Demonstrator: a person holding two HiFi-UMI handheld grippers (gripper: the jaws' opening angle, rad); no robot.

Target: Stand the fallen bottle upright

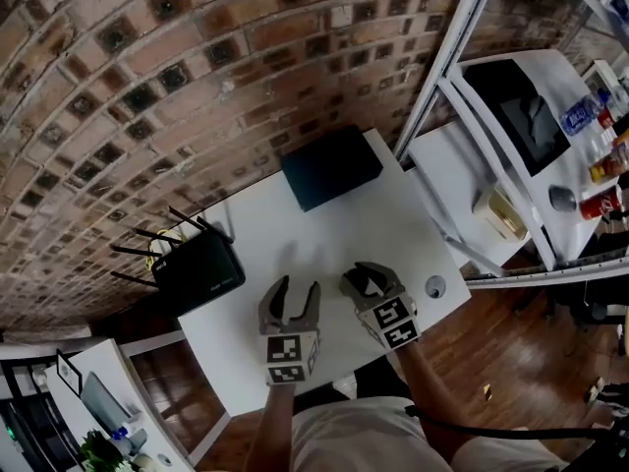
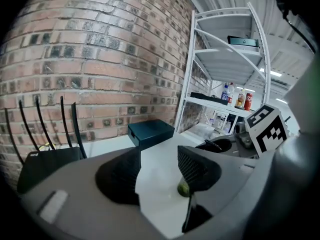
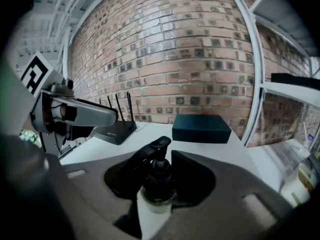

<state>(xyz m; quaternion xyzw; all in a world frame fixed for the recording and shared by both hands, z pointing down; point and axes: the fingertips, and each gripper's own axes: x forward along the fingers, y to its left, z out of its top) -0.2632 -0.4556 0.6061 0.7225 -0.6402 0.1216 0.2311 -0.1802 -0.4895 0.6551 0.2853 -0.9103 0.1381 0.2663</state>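
**Pump bottle gripped on the right**

The right gripper (image 3: 162,160) is clamped on the pale plastic bottle with black pump head (image 3: 155,205) over the white table (image 1: 295,234). In the right gripper view, the bottle's long axis runs vertically, pump end uppermost. The left gripper (image 2: 159,156) has its jaws apart and empty.

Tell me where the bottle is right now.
The bottle is at bottom centre in the right gripper view, clamped at its neck by the right tongs, over the table and nearer than the box.
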